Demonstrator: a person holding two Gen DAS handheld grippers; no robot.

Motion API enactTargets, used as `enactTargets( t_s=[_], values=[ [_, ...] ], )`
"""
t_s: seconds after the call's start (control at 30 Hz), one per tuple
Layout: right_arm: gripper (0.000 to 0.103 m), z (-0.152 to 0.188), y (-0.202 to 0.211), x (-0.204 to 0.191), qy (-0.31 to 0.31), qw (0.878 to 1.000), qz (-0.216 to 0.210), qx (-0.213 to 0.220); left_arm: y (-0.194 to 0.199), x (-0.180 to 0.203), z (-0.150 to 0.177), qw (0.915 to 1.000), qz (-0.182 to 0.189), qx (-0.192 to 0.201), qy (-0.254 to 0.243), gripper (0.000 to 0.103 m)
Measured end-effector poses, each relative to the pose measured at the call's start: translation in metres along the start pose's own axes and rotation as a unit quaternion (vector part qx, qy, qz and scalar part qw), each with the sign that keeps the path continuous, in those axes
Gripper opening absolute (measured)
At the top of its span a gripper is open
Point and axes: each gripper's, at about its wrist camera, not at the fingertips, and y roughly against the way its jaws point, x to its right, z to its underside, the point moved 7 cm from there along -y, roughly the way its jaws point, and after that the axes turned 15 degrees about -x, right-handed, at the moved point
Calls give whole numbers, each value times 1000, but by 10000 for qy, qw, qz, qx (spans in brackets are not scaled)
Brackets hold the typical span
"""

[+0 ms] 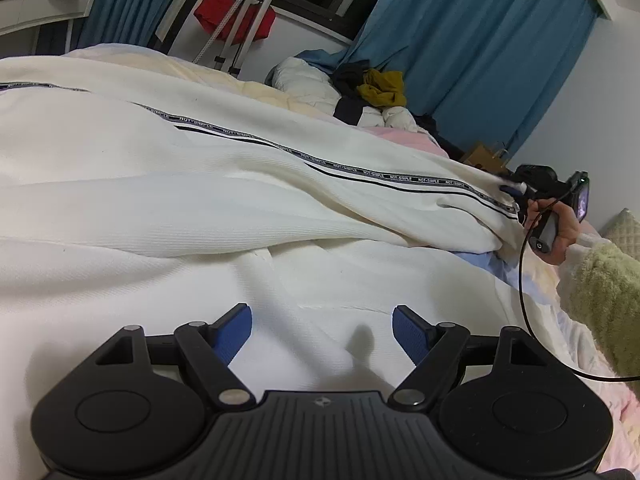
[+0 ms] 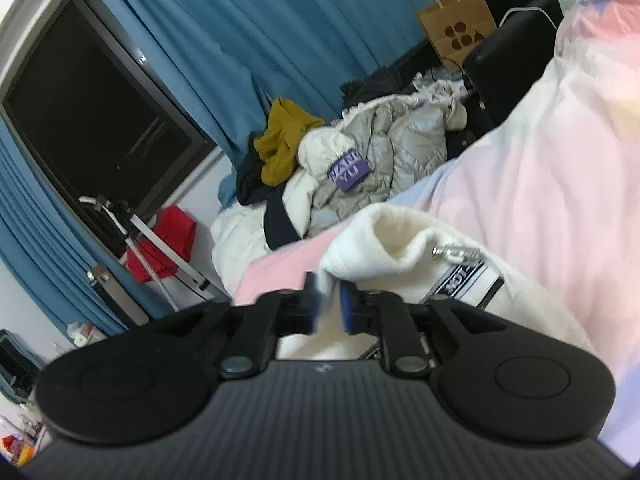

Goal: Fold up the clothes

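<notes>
White garment [image 1: 240,184] with a black lettered stripe [image 1: 360,174] is spread over a pink-and-pastel bedsheet [image 2: 540,184], filling most of the left wrist view. One edge is pinched between the closed blue pads of the right gripper [image 2: 330,304], held by a hand [image 1: 564,230] in a fuzzy green sleeve [image 1: 604,300]. The left gripper [image 1: 322,326] is held wide open above the cloth, nothing between its fingers. A jacket pile [image 2: 360,160] and a mustard top [image 2: 284,140] are heaped beyond, near blue curtains [image 2: 224,32]. A paper bag [image 2: 456,28] is seen further off. Right wrist view is blurred; the garment's far side is cut off.
</notes>
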Motion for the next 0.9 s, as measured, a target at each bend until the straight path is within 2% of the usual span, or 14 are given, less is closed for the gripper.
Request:
enactTargets(
  t_s=[0.03, 0.07, 0.13, 0.23, 0.3, 0.33, 0.4, 0.5, 0.6, 0.73, 0.87, 0.9],
  values=[
    [63, 0, 8, -1, -33, 9999, -69, 126, 2, 0, 1, 10000, 25, -5, 28, 79],
    [82, 0, 16, -1, -67, 9996, -138, 252, 4, 1, 1, 10000, 66, -2, 60, 79],
    [83, 7, 41, 0, -218, 9978, -400, 480, 11, 4, 4, 9998, 143, 23, 103, 79],
    [84, 33, 69, 23, -953, 9915, -593, 658, 21, 7, 7, 9995, 255, 66, 161, 79],
    [84, 51, 88, 39, -1456, 9838, -714, 769, 29, 9, 11, 9995, 256, 118, 148, 79],
    [83, 64, 92, 51, -1677, 9810, -637, 737, 33, 10, 13, 9995, 249, 146, 135, 79],
    [74, 86, 92, 69, -2025, 9765, -480, 556, 40, 12, 19, 9996, 160, 187, 101, 79],
    [65, 108, 81, 85, -2115, 9760, -443, 249, 40, 12, 22, 9997, 132, 157, 128, 79],
    [55, 117, 68, 94, -1996, 9797, -196, -38, 40, 10, 25, 9997, 120, 117, 165, 79],
    [55, 117, 44, 99, -2009, 9792, -237, -128, 31, 7, 25, 9997, 78, 43, 206, 79],
    [55, 107, 20, 103, -2028, 9784, -396, 11, 19, -3, 25, 9992, 83, -54, 398, 79],
    [48, 104, 17, 103, -2038, 9778, -477, 66, 18, -4, 24, 9991, 86, -40, 417, 79]
  ],
)
